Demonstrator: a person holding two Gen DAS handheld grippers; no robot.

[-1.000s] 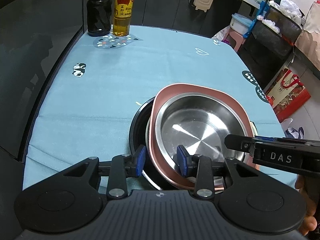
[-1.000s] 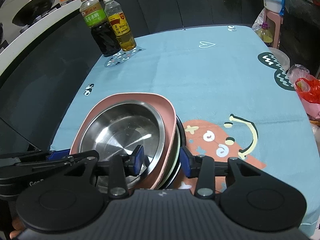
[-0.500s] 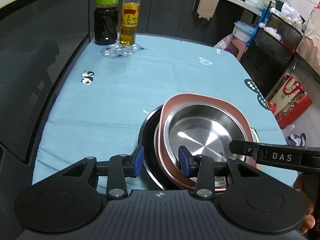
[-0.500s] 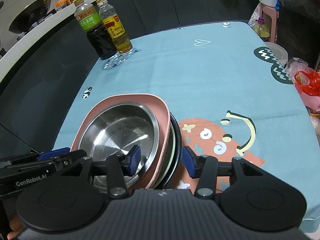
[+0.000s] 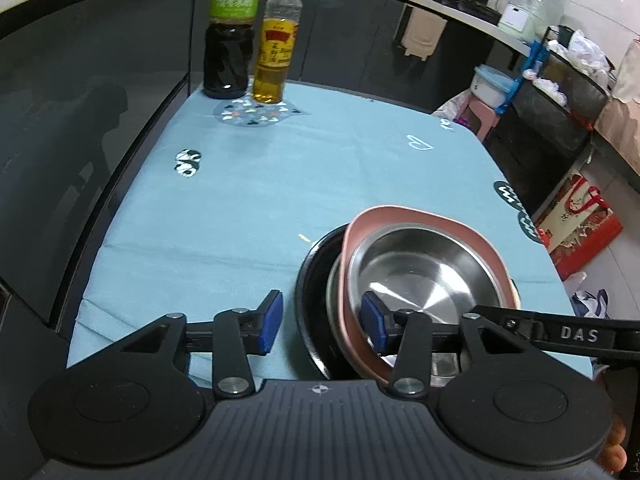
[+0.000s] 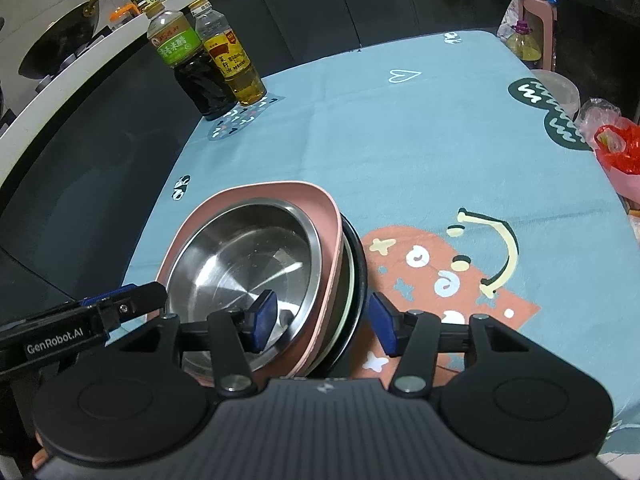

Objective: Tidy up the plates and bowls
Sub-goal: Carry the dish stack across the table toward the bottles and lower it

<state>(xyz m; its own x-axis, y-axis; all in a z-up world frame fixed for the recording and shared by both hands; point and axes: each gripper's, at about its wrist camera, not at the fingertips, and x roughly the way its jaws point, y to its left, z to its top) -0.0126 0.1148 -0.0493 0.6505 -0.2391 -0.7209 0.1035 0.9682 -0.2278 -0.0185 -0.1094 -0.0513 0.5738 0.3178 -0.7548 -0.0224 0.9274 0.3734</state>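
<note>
A stack of dishes sits near the table's front edge: a steel bowl (image 5: 424,272) inside a pink square plate (image 5: 460,224), over a pale plate and a black plate (image 5: 316,264). The stack also shows in the right wrist view, with the steel bowl (image 6: 248,256), pink plate (image 6: 320,204) and black plate (image 6: 360,264). My left gripper (image 5: 322,322) is open and straddles the stack's left rim without touching it. My right gripper (image 6: 322,322) is open and straddles the stack's right rim.
Two bottles, dark vinegar (image 5: 230,36) and yellow oil (image 5: 276,44), stand at the table's far left corner. The blue tablecloth (image 5: 304,168) covers the table. A red bag (image 5: 576,224) and stools stand on the floor to the right.
Both grippers have opened wider around the stack's rims. The cameras have drawn back and up a little, and the stack looks lower and farther.
</note>
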